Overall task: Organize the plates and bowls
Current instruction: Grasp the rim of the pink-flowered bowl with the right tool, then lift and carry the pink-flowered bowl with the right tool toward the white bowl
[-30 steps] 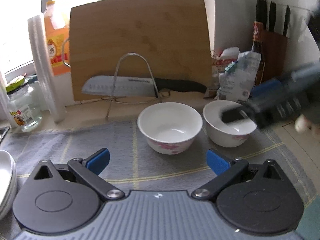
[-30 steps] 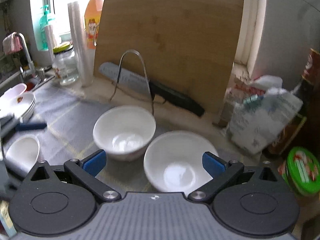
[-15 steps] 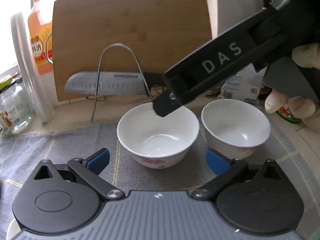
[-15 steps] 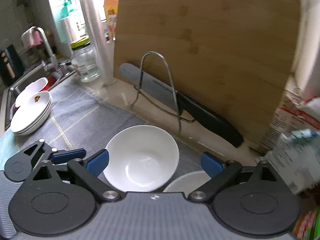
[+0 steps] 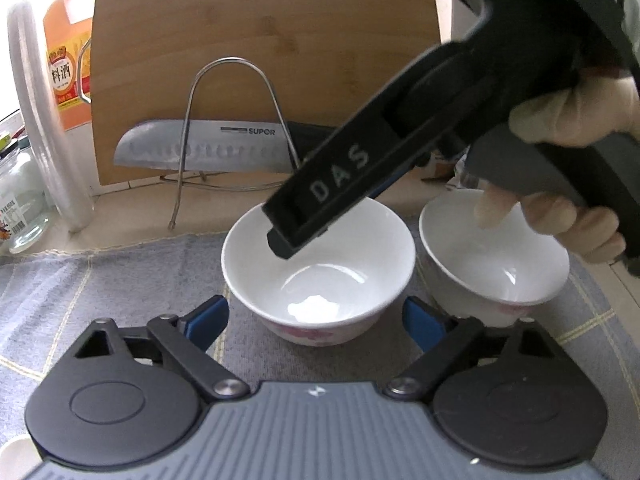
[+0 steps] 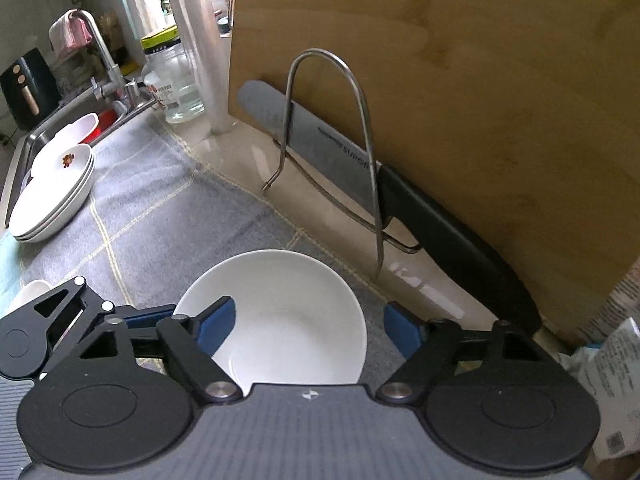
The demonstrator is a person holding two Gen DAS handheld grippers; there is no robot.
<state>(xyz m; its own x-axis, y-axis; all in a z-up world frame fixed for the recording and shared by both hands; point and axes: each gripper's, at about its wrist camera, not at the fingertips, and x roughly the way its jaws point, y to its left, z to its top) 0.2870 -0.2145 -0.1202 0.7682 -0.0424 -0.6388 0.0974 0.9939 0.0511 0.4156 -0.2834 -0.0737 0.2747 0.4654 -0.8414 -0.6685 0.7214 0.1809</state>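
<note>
Kitchen counter, grey cloth (image 5: 120, 272) before a propped cutting board (image 5: 264, 60) with knife (image 5: 208, 152). Left gripper (image 5: 316, 318): jaws have just been closing, now flanking the left bowl (image 5: 320, 264) low at its sides, contact not discernible; right gripper (image 6: 308, 332), jaws apart, has come in over the same bowl, one finger (image 5: 320, 208) dipping inside its rim — likely a stacking pick-up. Both this bowl and the right bowl (image 5: 492, 256) stand upright, mouths up, round, no long axis; stacked plates (image 6: 52, 196) lie far left.

We see two white bowls (image 5: 318, 268) (image 5: 494, 256) with pink flowers outside, a grey cloth (image 5: 120, 276) with yellow lines, blue pads (image 5: 208, 320) on black jaws, a tan wooden board (image 5: 264, 40), and an orange bottle (image 5: 66, 60).
</note>
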